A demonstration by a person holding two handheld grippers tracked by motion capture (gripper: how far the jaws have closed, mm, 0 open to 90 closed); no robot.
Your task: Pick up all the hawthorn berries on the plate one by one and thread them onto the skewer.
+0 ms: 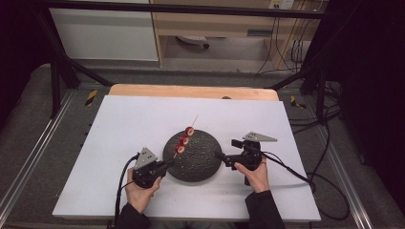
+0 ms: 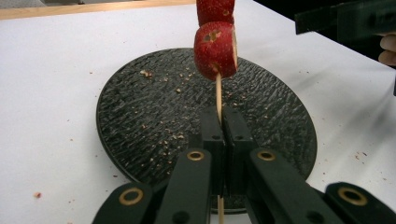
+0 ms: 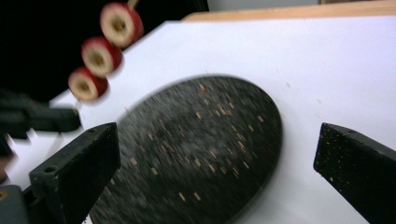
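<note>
Right in the middle of the white tabletop [image 1: 119,143] sits a round black plate [image 1: 200,164] with a rough, pebbly surface, and there are little crumbs scattered over it and onto the white sheet around it. So the left claw [image 1: 168,163] is pressed together on the lower end of a thin wooden skewer [image 2: 218,95], you can see the stick pinched right between the two black jaws in the left gripper view, with the stick running on below them too. Three red slices [image 1: 184,140] with pale centres are threaded on that skewer, which slants up and away over the plate's far left part, bare tip poking out past the top slice. None of the slices touch the plate, they're held up in the air above it. Over on the other side, the right claw [image 1: 220,155] is spread wide, nothing between its jaws, sitting at the plate's right edge and pointing toward it. From the right gripper view the plate lies between the two open jaws, a bit blurry, with the three slices [image 3: 100,56] up at the top left. Each hand grips its tool near the tabletop's near edge, dark sleeves [image 1: 262,210] coming in from the bottom.
</note>
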